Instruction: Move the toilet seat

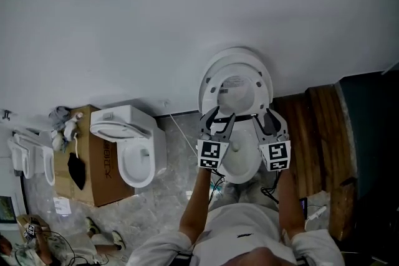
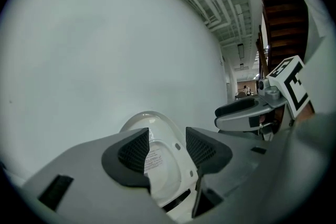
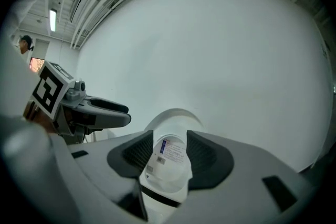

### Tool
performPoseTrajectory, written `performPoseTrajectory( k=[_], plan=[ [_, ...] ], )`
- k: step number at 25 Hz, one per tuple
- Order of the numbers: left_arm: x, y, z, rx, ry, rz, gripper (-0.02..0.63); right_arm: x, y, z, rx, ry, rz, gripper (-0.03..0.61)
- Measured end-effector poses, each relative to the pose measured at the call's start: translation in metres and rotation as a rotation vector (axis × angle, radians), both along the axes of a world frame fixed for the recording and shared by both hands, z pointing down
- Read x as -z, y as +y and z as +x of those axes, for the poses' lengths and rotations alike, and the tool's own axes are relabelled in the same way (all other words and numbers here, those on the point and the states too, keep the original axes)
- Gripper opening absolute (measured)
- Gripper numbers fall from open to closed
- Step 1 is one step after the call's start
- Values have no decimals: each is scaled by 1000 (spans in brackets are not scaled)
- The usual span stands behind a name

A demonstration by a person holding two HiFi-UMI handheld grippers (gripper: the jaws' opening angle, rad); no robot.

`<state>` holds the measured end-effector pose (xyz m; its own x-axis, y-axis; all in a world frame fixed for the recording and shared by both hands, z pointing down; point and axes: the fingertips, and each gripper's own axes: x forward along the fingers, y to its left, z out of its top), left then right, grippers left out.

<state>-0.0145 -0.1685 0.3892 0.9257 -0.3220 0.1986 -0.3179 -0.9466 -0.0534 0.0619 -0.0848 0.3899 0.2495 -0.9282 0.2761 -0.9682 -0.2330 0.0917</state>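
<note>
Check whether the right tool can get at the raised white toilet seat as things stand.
Probably yes. The right tool, jaws apart and empty, points straight at the raised white oval toilet seat; nothing shows between them.

No wording can be read. A white printed label [image 3: 170, 150] with a small blue patch at its top is seen on the raised white oval toilet seat [image 1: 209, 81], its lines too fine to make out. Dark characters [image 1: 106, 159] are printed on the brown cardboard box [image 1: 100, 187], also illegible. Black-and-white square code markers are carried on the left gripper [image 1: 219, 118] and right gripper [image 1: 267, 116].
</note>
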Motion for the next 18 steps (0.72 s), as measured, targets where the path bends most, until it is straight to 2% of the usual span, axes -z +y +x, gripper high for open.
performPoseTrajectory(
  k=[9, 18],
  plan=[
    [26, 43, -45, -54, 19, 19, 235, 27, 38, -50, 3, 1, 22, 212],
    [15, 40, -64, -32, 8, 7, 222, 27, 30, -59, 11, 23, 10, 202]
  ],
)
